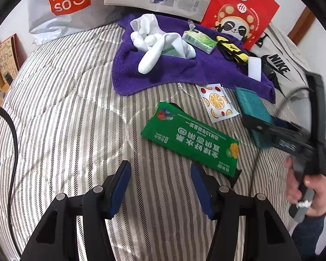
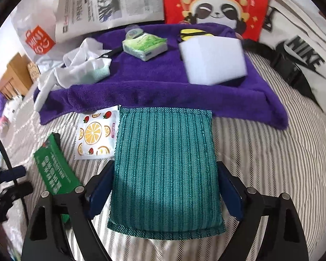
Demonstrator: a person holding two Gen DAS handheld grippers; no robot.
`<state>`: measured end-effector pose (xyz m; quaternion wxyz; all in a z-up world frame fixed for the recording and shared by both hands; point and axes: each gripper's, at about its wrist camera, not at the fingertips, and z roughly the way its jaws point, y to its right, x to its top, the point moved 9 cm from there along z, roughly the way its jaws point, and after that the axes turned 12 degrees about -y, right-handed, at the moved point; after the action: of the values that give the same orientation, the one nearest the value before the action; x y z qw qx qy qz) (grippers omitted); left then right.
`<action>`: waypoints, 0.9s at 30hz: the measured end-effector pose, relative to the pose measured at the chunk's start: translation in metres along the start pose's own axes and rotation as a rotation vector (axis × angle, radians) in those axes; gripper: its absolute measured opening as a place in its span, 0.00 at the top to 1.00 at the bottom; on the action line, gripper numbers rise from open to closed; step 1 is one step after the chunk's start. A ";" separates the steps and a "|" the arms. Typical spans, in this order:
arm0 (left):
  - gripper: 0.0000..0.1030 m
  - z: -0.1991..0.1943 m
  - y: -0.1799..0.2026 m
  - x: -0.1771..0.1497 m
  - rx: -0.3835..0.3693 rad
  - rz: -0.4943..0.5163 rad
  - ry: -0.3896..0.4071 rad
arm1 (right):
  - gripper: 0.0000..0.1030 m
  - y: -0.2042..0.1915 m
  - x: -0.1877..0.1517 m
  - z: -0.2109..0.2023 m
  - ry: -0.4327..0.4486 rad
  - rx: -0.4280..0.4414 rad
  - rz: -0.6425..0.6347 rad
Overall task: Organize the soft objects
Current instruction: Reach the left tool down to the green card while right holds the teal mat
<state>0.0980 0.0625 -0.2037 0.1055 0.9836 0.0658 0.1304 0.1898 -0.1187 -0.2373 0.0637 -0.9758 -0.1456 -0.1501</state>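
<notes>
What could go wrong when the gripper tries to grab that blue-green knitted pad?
The right gripper straddles the teal pad, but its jaws look open, so a lift now might leave it behind. The pad's far edge meets the purple towel, so closing could snag it. The fruit-print packet lies right beside the pad and might get nudged.

A home bedroom: striped bed quilt (image 1: 71, 100), shopping bags (image 1: 60, 6).

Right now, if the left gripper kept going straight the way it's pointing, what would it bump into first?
Probably the striped bedcover. The left gripper is open and empty, aimed down at bare fabric, with the green packet just off to the side.
</notes>
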 end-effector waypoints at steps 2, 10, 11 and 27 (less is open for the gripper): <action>0.47 0.002 0.001 0.004 -0.001 -0.015 -0.006 | 0.15 0.009 -0.005 -0.008 0.008 -0.006 0.005; 0.37 0.017 0.022 0.024 0.008 -0.048 -0.023 | 0.15 0.039 -0.030 -0.031 0.035 -0.061 -0.009; 0.36 0.019 0.026 0.028 0.005 -0.049 -0.027 | 0.15 0.042 -0.033 -0.032 0.035 -0.053 -0.006; 0.29 0.046 0.050 0.079 0.217 -0.070 -0.011 | 0.15 0.068 -0.049 -0.029 0.005 0.042 0.046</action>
<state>0.1911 0.0173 -0.2167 0.0033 0.9871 0.1132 0.1133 0.1575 -0.2011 -0.2305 0.0878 -0.9770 -0.1260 -0.1479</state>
